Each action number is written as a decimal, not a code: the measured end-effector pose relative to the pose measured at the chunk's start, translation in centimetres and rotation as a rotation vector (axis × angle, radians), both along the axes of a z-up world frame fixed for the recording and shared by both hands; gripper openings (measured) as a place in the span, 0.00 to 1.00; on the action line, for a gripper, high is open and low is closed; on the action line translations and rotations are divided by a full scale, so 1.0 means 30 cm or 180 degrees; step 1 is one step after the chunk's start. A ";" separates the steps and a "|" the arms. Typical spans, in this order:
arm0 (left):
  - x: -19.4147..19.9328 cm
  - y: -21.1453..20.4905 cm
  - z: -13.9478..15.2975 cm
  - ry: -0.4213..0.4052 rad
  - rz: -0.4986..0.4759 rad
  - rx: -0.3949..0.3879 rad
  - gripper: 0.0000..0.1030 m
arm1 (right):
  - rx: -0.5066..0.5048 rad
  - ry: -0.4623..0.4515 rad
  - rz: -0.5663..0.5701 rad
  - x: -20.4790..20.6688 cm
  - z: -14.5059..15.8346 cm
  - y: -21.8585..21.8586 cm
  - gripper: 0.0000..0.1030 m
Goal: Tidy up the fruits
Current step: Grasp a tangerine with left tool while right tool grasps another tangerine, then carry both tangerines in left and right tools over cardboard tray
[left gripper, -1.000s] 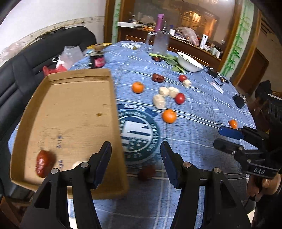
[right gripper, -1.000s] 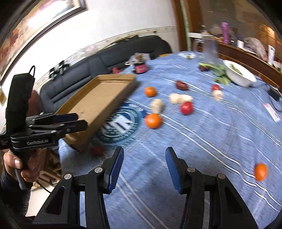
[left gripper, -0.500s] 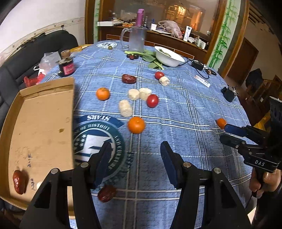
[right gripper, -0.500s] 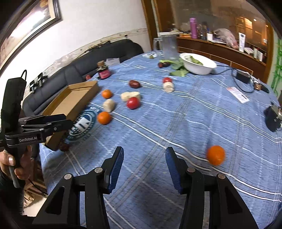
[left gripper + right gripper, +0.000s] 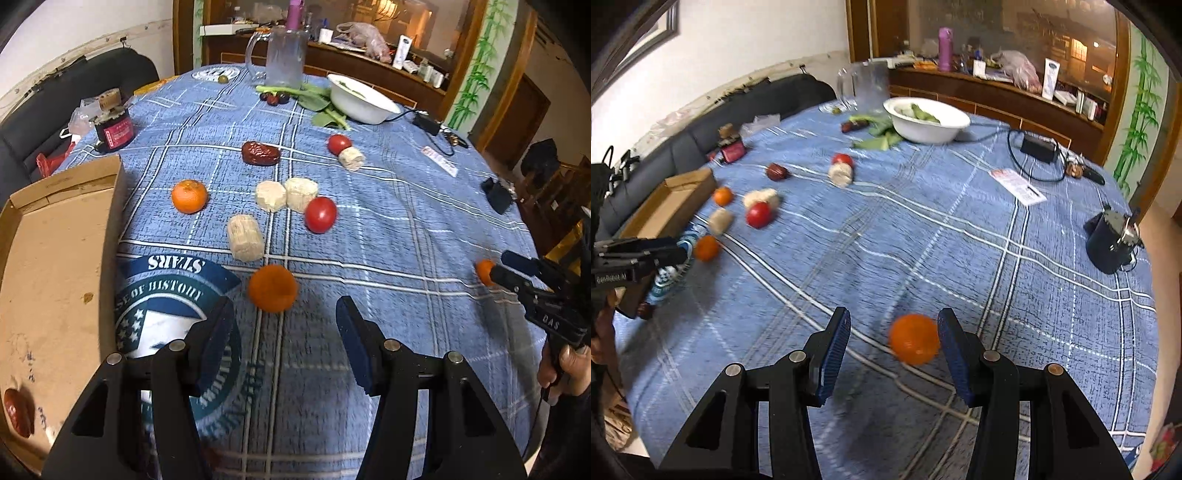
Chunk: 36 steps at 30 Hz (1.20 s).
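Note:
My left gripper is open, low over the blue cloth, with an orange just ahead of its fingertips. A cardboard tray lies to its left with a red date in the near corner. Farther out lie another orange, two tomatoes, a date and several pale cylinders. My right gripper is open around a lone orange, which sits close to the right finger, the left pad standing well apart.
A white bowl with greens, a glass jug and a dark jar stand at the far side. A power adapter with cable, a card and a black object lie on the right. A black sofa runs along the left edge.
Both grippers swept right across the table. The tray slid to the left edge of the left wrist view, and the near orange came up to the left fingertips. The lone orange came between the right fingers.

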<state>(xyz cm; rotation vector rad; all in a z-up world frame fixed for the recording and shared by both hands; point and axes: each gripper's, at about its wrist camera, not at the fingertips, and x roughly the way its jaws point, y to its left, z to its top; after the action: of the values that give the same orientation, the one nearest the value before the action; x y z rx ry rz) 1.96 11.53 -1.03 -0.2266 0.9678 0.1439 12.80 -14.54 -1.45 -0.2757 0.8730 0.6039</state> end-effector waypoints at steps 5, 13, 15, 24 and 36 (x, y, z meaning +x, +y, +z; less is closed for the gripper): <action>0.069 0.007 -0.066 0.0166 0.0026 0.0033 0.54 | -0.0150 0.0055 -0.0062 0.030 -0.068 -0.005 0.49; 0.091 0.003 -0.090 0.0183 -0.0021 0.0122 0.29 | -0.0108 0.0055 -0.0041 0.012 -0.068 -0.008 0.33; 0.084 0.008 -0.087 0.0166 -0.0030 0.0072 0.29 | -0.0077 0.0026 -0.0036 -0.002 -0.046 -0.002 0.33; -0.019 -0.013 -0.030 0.0023 -0.0074 0.0125 0.29 | 0.0189 0.0007 0.0289 -0.114 0.046 0.099 0.32; -0.164 0.034 0.058 -0.0160 0.0096 0.0322 0.29 | 0.0291 0.0072 0.0765 -0.255 0.067 0.306 0.32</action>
<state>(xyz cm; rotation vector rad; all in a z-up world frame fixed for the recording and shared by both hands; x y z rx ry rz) -2.95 12.57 0.71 -0.1511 0.9050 0.2133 5.15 -5.36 0.57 -0.2937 0.8375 0.8693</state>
